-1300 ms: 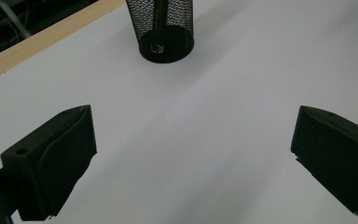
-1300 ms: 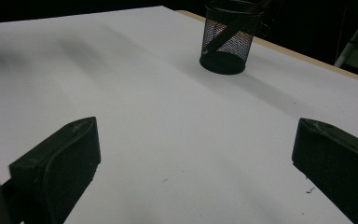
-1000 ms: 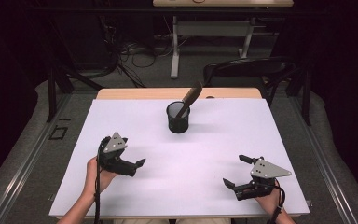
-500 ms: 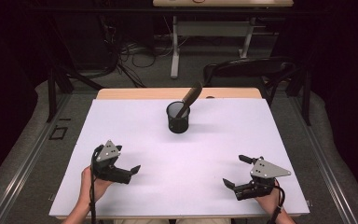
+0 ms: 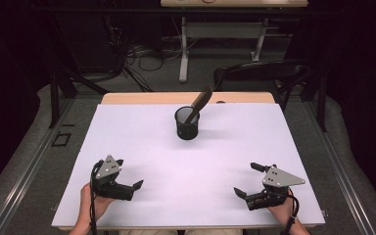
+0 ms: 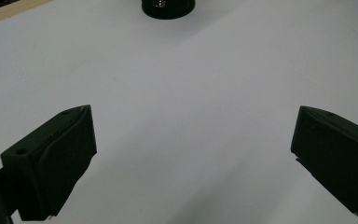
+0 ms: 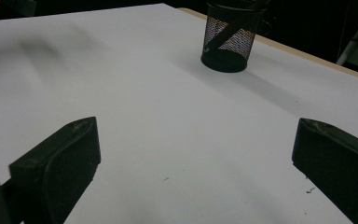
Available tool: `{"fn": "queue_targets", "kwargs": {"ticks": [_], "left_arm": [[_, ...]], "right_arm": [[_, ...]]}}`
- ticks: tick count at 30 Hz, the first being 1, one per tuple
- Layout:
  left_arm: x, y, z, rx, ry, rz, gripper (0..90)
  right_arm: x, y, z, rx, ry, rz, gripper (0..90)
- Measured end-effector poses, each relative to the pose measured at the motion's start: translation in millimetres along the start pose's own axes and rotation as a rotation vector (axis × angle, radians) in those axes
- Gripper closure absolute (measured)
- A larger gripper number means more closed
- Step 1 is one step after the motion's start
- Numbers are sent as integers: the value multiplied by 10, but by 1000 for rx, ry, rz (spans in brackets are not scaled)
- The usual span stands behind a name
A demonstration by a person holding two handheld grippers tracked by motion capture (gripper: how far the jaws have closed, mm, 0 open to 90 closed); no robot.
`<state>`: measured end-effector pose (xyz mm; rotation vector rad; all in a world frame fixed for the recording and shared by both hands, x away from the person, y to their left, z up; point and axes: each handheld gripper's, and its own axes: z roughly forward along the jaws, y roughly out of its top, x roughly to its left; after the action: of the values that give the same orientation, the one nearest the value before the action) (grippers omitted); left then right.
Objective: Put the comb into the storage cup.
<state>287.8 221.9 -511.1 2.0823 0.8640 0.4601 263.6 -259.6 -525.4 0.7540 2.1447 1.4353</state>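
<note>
Left gripper (image 5: 129,182): drawn back toward the near table edge and lowered since a second ago; jaws spread wide, holding nothing. Right gripper (image 5: 249,185): unmoved near the near right edge; jaws likewise spread, empty. Mesh cup (image 5: 186,123): upright at the far middle of the white table (image 5: 142,142), well apart from both grippers. Dark tool (image 5: 199,102): leaning in the cup. Judgement: both hands parked, work likely finished or not begun.

The white desk (image 5: 142,142) is evenly bright under overhead light, the room around it dark; the cup (image 5: 186,123) casts a soft shadow toward 3 o'clock; claw views look slightly soft
</note>
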Motion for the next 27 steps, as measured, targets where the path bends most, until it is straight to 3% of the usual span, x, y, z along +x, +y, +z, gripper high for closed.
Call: {"fn": "queue_targets", "kwargs": {"ticks": [13, 27], "left_arm": [[-36, -156, -48, -4, 17, -17, 3], [-66, -331, -115, -58, 51, -47, 0]], "right_arm": [[3, 1, -2, 5, -1, -5, 7], [3, -2, 6, 9, 6, 1, 5]]}}
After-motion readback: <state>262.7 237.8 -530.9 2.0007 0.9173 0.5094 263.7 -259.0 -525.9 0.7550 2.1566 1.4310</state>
